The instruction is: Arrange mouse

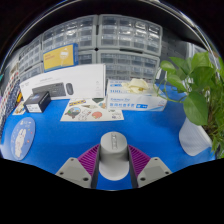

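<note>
My gripper (113, 160) is shut on a grey computer mouse (113, 154). The mouse sits between the two purple pads (90, 157) and both fingers press on its sides. It is held just above a blue table surface (80, 135). The mouse's rounded front end points ahead, away from me.
Beyond the fingers lie a white keyboard box (62, 84), a small black box (37, 100), a printed leaflet (92, 112) and a white-blue carton (135, 95). A green plant (200, 85) stands to the right. Stacked drawer bins (110, 40) line the back. A blue disc (22, 132) lies at left.
</note>
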Tool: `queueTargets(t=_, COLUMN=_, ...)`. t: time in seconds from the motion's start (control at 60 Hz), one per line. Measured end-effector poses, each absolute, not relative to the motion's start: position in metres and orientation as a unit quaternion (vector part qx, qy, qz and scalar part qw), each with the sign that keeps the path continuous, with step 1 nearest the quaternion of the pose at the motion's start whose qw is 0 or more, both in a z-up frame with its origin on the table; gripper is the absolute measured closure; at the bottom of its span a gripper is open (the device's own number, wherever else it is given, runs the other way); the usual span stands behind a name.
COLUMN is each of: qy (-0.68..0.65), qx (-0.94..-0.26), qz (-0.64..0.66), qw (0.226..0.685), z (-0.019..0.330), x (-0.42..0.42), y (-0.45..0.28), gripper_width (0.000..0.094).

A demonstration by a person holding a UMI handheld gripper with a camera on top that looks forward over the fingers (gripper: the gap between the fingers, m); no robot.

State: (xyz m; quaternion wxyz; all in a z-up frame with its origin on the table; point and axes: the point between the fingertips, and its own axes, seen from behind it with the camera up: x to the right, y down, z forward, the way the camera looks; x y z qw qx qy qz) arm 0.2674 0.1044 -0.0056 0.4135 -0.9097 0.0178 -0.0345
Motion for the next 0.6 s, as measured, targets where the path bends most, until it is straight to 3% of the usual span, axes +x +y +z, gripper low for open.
queueTargets(t=0.183, qy=0.012, qx=-0.911, qz=-0.055, qw=0.408, z=-0.006, x=0.267, y=0.104, gripper_width=0.0592)
queueTargets(t=0.35, qy=0.046, qx=-0.920, qz=-0.079, qw=0.382, z=0.007, x=0.269, y=0.105, gripper_width=0.0595)
queueTargets(t=0.433, qy=0.067, qx=-0.902, qz=-0.089, qw=0.417, z=0.060, x=0.260, y=0.118, gripper_width=0.0595)
queueTargets(t=0.6, qy=0.076, qx=-0.849, qz=-0.105, qw=0.513, z=0.205, x=0.200, y=0.145, gripper_width=0.0594)
